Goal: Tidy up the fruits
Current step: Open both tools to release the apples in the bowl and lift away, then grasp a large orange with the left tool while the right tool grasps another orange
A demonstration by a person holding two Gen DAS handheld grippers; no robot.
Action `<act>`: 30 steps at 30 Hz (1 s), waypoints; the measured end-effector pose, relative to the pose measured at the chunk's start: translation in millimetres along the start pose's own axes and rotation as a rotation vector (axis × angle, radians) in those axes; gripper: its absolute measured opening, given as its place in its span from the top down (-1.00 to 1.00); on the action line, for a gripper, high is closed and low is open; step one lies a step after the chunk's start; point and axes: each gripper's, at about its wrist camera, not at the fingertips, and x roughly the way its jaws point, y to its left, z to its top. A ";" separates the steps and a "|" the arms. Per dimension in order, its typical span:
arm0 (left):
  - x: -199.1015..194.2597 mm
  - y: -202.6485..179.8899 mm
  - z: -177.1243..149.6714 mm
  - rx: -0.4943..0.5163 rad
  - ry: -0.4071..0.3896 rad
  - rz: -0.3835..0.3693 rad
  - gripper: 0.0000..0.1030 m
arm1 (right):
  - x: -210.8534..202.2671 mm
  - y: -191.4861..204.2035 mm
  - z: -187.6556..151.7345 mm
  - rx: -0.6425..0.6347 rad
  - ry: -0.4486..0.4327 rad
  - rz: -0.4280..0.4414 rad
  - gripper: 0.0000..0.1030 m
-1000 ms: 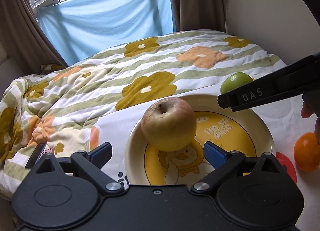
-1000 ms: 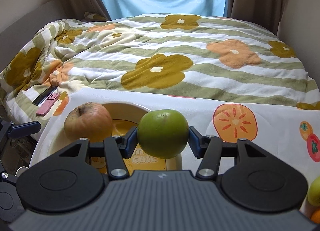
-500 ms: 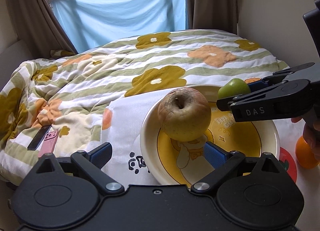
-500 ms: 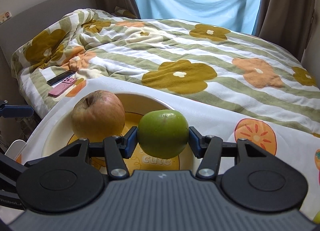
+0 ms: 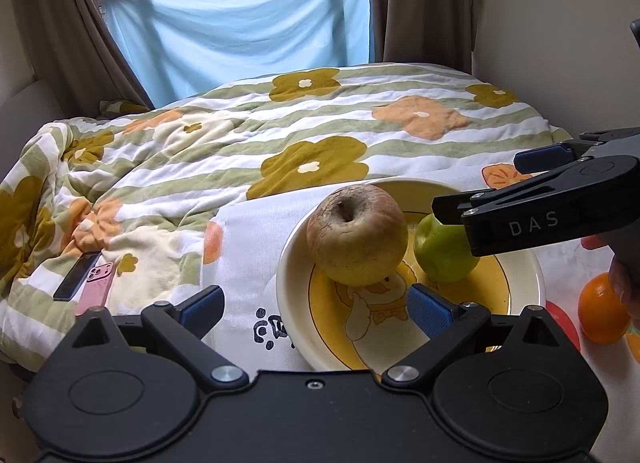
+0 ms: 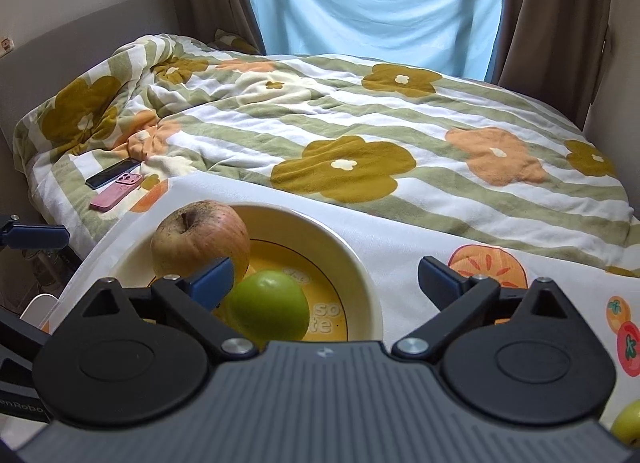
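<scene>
A yellow plate (image 5: 524, 263) (image 6: 360, 263) with a duck picture sits on a white fruit-print cloth. A large yellow-red apple (image 5: 356, 235) (image 6: 200, 239) rests on its left part. A green apple (image 5: 440, 255) (image 6: 272, 309) lies on the plate beside it. My right gripper (image 6: 324, 281) is open above the plate's near rim, the green apple by its left finger; it also shows in the left wrist view (image 5: 480, 203). My left gripper (image 5: 316, 309) is open and empty at the plate's near left edge.
An orange (image 5: 600, 313) lies on the cloth right of the plate. Another green fruit (image 6: 628, 423) lies at the right wrist view's bottom right. Two phones (image 5: 86, 277) (image 6: 116, 183) lie on the flowered quilt (image 5: 280, 143) to the left.
My right gripper opened and let go of the green apple, which now rests on the plate beside the big apple. The left gripper drew back a little and stayed open.
</scene>
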 end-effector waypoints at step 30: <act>-146.5 -203.7 47.8 -0.058 -0.194 0.018 -0.94 | -237.1 -181.9 -38.5 0.082 -0.145 -0.073 -1.00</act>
